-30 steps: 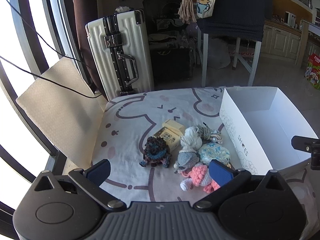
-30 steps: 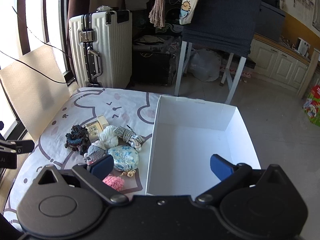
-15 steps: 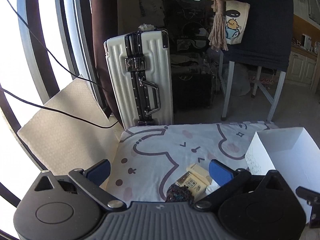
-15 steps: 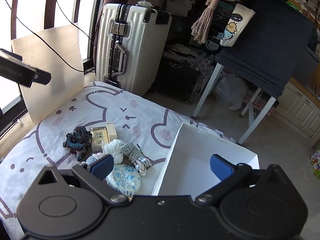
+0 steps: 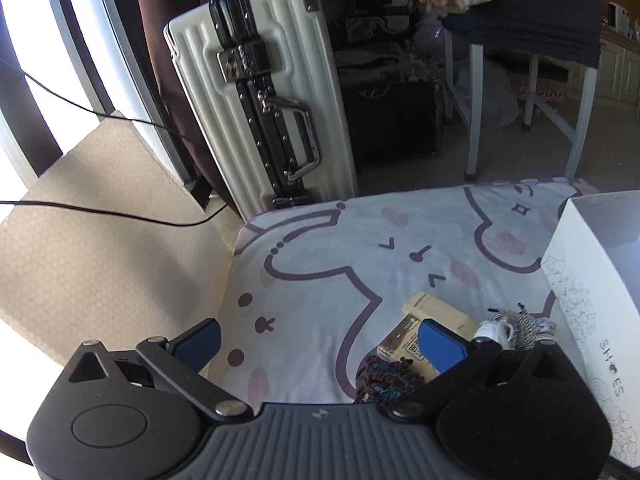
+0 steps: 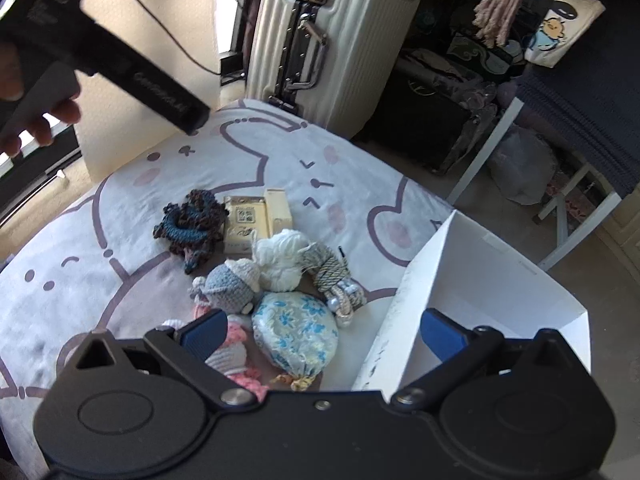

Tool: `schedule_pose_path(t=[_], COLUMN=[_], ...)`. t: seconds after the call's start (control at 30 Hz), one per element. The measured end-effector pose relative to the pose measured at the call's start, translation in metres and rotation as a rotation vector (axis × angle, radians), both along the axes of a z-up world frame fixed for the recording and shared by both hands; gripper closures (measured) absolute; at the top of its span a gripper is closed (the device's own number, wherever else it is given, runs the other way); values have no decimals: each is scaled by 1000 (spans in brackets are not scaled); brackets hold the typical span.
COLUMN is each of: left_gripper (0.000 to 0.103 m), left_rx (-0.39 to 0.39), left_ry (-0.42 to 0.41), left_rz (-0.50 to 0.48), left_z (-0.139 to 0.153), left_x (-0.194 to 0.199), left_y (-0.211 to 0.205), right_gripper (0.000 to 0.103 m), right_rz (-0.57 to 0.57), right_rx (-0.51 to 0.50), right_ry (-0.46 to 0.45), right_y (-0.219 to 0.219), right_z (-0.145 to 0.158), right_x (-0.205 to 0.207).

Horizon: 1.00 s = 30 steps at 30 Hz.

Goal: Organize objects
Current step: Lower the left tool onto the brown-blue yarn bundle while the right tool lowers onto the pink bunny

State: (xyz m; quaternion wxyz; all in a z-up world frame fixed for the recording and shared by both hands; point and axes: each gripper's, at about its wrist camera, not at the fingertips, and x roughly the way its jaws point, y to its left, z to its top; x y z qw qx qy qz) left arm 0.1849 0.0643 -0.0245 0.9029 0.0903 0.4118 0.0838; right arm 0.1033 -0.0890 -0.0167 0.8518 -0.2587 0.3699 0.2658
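Small cluster of soft trinkets on the cat-print white sheet (image 6: 120,216), just beside the open white cardboard shoe box (image 6: 492,280), which looks empty as far as visible. Left gripper (image 5: 320,344) spread wide, nothing held, hovering over the near edge of the pile with its right pad above the flat yellow card packet (image 5: 436,316). Right gripper (image 6: 320,330) likewise agape and empty, above the blue-flowered fabric pouch (image 6: 296,334) and the pink crocheted doll (image 6: 240,354). Dark blue-brown crocheted scrunchie (image 6: 192,220) touching the yellow packet; grey crocheted figure (image 6: 234,286), white yarn ball (image 6: 282,258) and grey-beige twisted cord bundle (image 6: 332,276) pressed together between scrunchie and box. Likely trouble: items so tightly packed that closing on one may drag or snag a neighbour, the cord bundle's loose ends especially. Soft yarn liable to squash and slip from smooth pads. Thin box wall probably easy to knock or tip if a gripper swings in low. Both tools over the same small pile, so some risk of collision.
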Motion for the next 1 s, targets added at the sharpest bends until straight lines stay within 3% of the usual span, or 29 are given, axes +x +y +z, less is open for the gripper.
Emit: schedule_pose_path(t=[0.1,0.17,0.27,0.43,0.6,0.8,1.0], left_gripper=[0,0,2,20,25,27,30], left_rx=[-4,-25,-60,-241,-373,-407,-419], left_ry=[69,112,188,272,355,424,449], left_rz=[35,44,78,152,155,140,211], left_z=[-20,-31,-44,-58,-75,-87,-102], left_x=[14,22,32,47,57,66,69], left_y=[11,18,30,47,41,24,24], right_gripper=[1,12,20,33,36,46,53], right_rz=[44,84,109,157,188,209,227], right_rx=[-15,-10,-21,-44,-58,-82,-104], right_ry=[18,73,136,213,274,333,354], right_y=[12,19,25,31,32,35,39], right_z=[-11,-20,-34,-53,-65,-78,-88], right_x=[-4,-3,-1,3,8,14,17])
